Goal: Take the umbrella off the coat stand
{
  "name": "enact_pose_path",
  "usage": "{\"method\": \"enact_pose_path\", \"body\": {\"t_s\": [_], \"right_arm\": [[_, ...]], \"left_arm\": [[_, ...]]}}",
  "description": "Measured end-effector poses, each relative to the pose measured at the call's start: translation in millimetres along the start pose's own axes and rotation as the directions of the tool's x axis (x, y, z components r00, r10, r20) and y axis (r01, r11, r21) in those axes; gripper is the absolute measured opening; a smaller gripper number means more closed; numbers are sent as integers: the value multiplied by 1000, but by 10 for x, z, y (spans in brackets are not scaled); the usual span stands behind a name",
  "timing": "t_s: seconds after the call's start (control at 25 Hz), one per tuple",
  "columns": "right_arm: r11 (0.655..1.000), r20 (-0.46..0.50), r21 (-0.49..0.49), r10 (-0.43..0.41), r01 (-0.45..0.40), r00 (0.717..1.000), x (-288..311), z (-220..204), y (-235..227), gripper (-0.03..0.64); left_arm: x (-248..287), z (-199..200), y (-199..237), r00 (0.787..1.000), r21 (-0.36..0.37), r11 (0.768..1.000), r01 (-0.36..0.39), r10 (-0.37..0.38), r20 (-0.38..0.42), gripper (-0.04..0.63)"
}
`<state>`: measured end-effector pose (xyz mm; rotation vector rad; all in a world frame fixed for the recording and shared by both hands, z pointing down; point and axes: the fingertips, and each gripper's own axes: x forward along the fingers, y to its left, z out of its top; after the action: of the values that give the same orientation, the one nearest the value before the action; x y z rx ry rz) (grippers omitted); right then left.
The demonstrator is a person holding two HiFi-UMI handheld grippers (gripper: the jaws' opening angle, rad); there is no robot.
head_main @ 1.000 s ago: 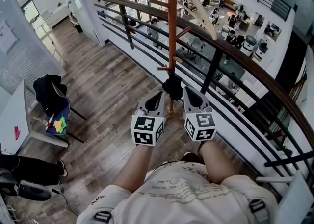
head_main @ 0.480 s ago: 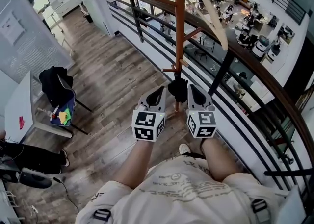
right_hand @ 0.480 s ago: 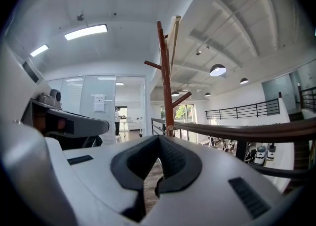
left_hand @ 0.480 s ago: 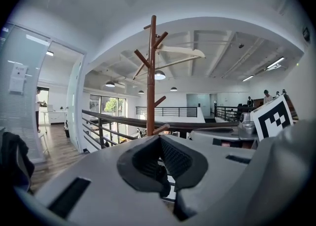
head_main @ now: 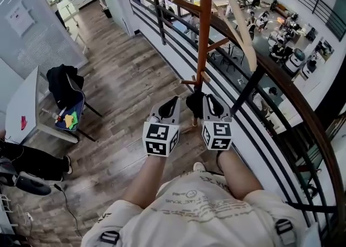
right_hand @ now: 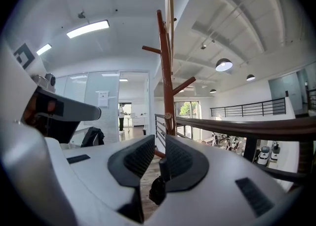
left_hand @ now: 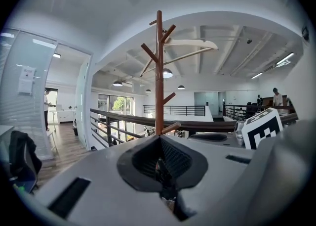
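Observation:
A brown wooden coat stand (head_main: 204, 29) with angled pegs rises by the railing. A long cream umbrella (head_main: 238, 21) hangs slanting from its top; it also shows in the left gripper view (left_hand: 190, 45) and the right gripper view (right_hand: 170, 7). My left gripper (head_main: 172, 102) is low, just left of the pole, its jaws together (left_hand: 159, 138). My right gripper (head_main: 208, 100) is just right of the pole, with a narrow gap between its jaws (right_hand: 160, 143). A small black thing (head_main: 194, 102) sits at the pole between them; I cannot tell what it is. Neither gripper touches the umbrella.
A dark curved railing (head_main: 259, 67) runs right behind the stand, with an open atrium below it. At the left are a chair with a black jacket (head_main: 65, 86), a white table (head_main: 24, 108) and dark bags on the floor (head_main: 27, 162).
The head view has shifted, so the stand and railing now sit a little further right and nearer. Both grippers keep their places on either side of the pole.

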<state>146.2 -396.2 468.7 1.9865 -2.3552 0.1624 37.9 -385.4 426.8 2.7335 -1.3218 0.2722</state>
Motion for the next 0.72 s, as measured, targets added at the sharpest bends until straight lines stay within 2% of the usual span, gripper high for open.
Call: {"method": "enact_pose_path", "body": {"t_s": [0.16,0.28,0.4,0.72], "right_arm": [[999,-12,-25,-48,47,999,207,-80,-77,69],[993,-26,-66,-97,95,995,358,-164,-118,69],[990,-31,-90,-110,107,993,499,-210,-113,69],[978,-81,-106,-189,180,979,783,-399,-132,69]], "left_arm": [[41,-6,79,1000,-4,1000,-28,28,-5,-8],[65,-18,125,999,-4,999,-46,46,-8,-8],[63,-16,205,997,-9,997,-75,75,-8,-8],[-10,-99,493,988,-27,988,-154,154,-17,-6]]}}
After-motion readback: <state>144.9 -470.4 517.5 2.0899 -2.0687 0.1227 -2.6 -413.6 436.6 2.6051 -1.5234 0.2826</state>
